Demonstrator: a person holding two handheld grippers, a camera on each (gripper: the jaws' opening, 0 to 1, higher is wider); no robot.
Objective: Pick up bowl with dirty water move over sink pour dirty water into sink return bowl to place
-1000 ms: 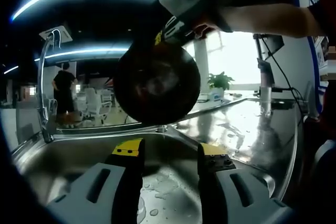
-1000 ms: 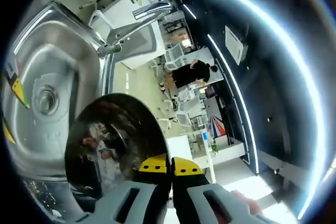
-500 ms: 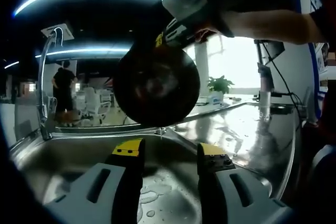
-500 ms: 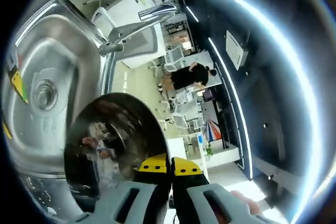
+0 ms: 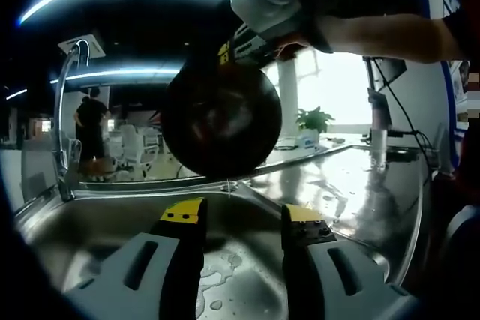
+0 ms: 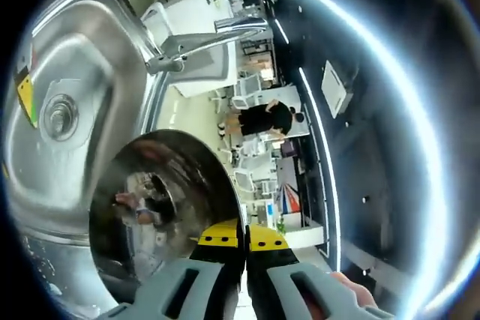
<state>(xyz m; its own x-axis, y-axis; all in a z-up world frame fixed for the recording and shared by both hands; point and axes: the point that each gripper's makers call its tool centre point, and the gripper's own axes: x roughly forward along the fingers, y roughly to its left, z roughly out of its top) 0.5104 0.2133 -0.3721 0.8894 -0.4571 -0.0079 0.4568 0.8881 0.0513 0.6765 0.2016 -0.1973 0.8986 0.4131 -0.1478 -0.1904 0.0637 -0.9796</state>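
Right tongs (image 6: 244,239) stay clamped on the bowl (image 6: 161,200) rim, now tipped further over the sink (image 6: 82,73); pouring is nearly finished. Left tongs (image 5: 240,219) hang apart, empty.

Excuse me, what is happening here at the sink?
A person is holding tongs in each hand. The right tongs are shut on the rim of a steel bowl and hold it tipped on its side above the sink. Water lies on the sink's bottom. The left tongs hang open and empty low over the basin, below the bowl. The faucet stands at the sink's far edge.
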